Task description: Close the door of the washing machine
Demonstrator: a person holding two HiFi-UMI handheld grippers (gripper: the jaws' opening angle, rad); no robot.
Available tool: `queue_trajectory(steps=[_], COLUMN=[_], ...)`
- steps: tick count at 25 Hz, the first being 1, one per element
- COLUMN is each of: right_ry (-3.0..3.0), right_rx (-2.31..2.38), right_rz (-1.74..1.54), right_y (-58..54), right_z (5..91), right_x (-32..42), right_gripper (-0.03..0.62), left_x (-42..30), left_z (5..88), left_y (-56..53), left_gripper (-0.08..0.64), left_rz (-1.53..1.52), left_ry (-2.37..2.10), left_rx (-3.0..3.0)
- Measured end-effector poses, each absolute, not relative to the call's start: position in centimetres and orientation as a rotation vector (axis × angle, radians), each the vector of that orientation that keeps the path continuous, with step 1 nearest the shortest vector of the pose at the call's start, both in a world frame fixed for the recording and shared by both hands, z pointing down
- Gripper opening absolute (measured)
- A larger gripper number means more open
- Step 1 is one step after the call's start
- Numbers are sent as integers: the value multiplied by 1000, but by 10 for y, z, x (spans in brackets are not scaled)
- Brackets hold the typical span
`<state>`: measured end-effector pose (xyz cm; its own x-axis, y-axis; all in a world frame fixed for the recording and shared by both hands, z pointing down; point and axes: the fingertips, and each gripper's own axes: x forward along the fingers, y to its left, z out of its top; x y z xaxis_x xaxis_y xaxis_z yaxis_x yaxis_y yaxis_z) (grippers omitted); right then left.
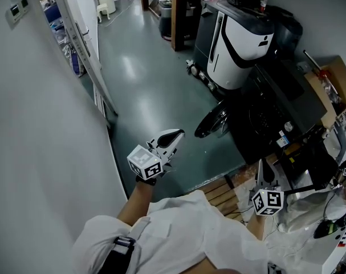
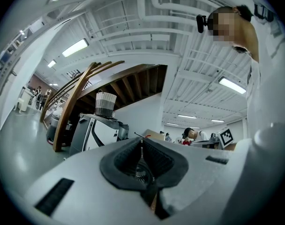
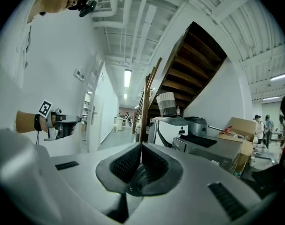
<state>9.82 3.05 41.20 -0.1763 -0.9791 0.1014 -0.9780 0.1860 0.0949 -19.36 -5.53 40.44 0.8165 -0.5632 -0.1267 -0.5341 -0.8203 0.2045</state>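
The dark washing machine (image 1: 272, 110) stands at the right of the head view. Its round door (image 1: 211, 122) hangs open toward the floor side. My left gripper (image 1: 177, 135) is held a little left of the door, apart from it, jaws together with nothing between them. In the left gripper view the left gripper (image 2: 142, 140) shows its pads meeting. My right gripper (image 1: 263, 167) sits lower, in front of the machine's near corner. The right gripper (image 3: 141, 145) is also shut and empty, with the washing machine (image 3: 205, 149) ahead to its right.
A white-and-black appliance (image 1: 241, 44) with a basket on top stands just beyond the machine. A wooden pallet (image 1: 221, 194) lies at my feet. A cardboard box (image 1: 332, 81) and cables crowd the right. A white wall (image 1: 41, 153) runs along the left.
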Motion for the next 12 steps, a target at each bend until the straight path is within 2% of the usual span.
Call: queue_trajectory(steps=[12], right_ry=[-2314], right_rx=[1902], right_rz=[-10], right_y=[29], right_z=[412], right_x=[102], right_gripper=[29], left_x=[-187], left_z=[406], left_y=[-52], left_gripper=[20], left_rz=[-255], left_ry=[-841], left_rx=[2851])
